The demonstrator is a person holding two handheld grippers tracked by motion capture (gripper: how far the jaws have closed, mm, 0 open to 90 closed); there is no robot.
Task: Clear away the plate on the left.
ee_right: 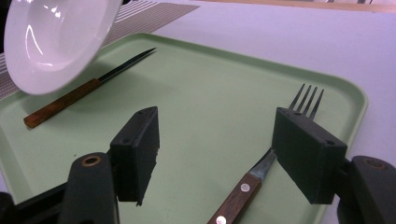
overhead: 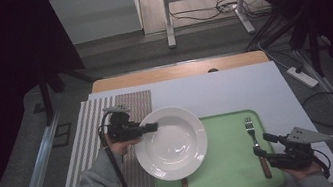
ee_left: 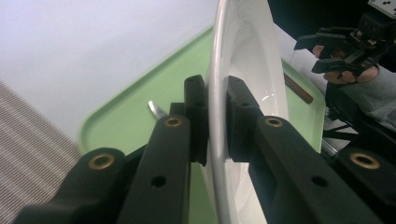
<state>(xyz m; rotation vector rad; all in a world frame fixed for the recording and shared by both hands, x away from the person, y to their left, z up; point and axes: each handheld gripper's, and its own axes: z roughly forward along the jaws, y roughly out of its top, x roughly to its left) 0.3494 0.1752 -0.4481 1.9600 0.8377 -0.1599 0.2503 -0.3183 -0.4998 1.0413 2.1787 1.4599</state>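
A white deep plate (overhead: 172,142) hangs tilted above the left part of the green tray (overhead: 233,174), lifted off it. My left gripper (overhead: 152,126) is shut on the plate's upper-left rim (ee_left: 215,116), one jaw on each side of it. A wood-handled knife (ee_right: 79,91) lies on the tray under the plate, its handle end (overhead: 185,184) poking out below the rim. A fork (overhead: 256,145) with a wooden handle lies on the tray's right side. My right gripper (overhead: 261,143) stands open low over the fork's handle (ee_right: 236,198), and its own camera shows nothing between the jaws.
A striped placemat (overhead: 95,135) lies left of the tray on the white tabletop (overhead: 234,88). A wooden board edge (overhead: 176,71) runs along the table's far side. Desk legs and cables lie on the floor beyond.
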